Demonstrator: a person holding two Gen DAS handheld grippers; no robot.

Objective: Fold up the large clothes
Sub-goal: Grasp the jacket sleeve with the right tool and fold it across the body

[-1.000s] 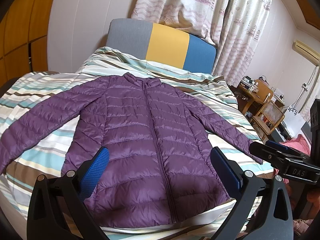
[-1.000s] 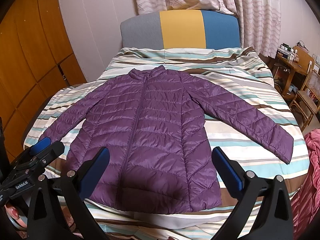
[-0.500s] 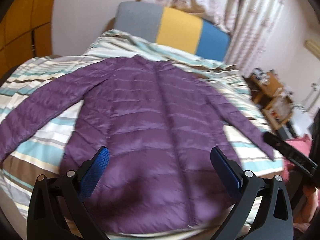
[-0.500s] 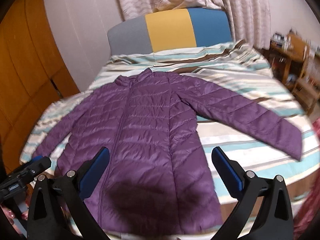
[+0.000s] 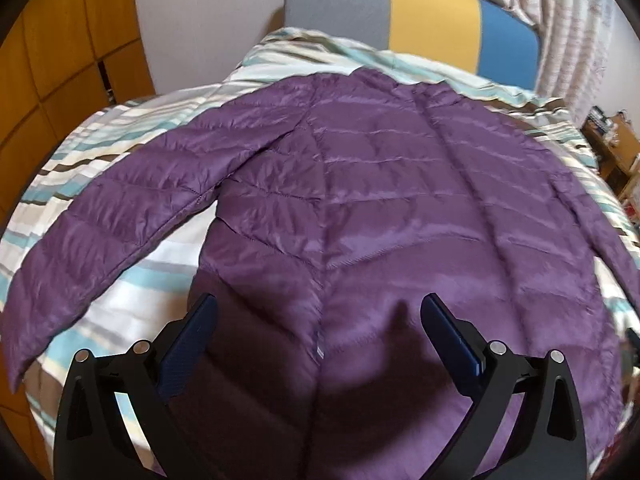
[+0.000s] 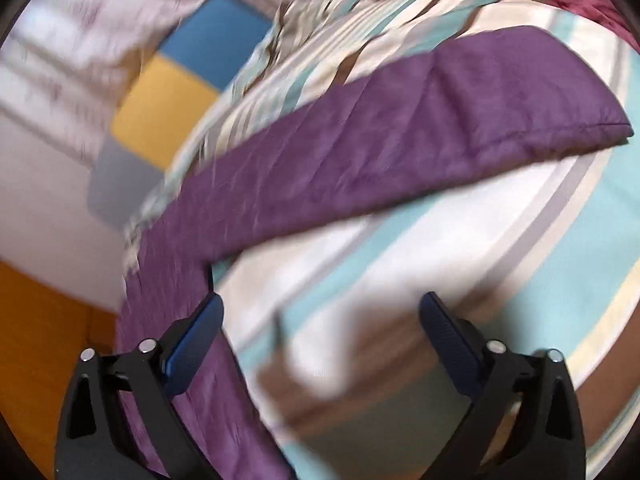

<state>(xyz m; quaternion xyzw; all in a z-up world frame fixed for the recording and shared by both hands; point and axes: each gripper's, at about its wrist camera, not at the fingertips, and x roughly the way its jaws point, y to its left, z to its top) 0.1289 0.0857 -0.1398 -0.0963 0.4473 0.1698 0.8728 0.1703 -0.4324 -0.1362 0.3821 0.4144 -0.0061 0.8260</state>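
A purple quilted jacket (image 5: 360, 208) lies flat, front up and zipped, on a striped bed, its left sleeve (image 5: 104, 232) stretched out to the side. My left gripper (image 5: 318, 320) is open and empty, just above the jacket's lower hem area. In the blurred right wrist view, the jacket's right sleeve (image 6: 400, 136) runs across the striped cover, cuff at the right. My right gripper (image 6: 320, 320) is open and empty over bare bedcover between that sleeve and the jacket's side (image 6: 168, 320).
The striped bedcover (image 5: 132, 292) spreads around the jacket. A grey, yellow and blue headboard (image 5: 400, 12) stands at the far end. Orange wooden cabinets (image 5: 60, 60) are at the left, curtains and a small wooden table (image 5: 612, 148) at the right.
Both grippers have dropped closer to the bed. The left one moved in over the jacket's lower front. The right one swung right and tilted toward the right sleeve. Both remain open.
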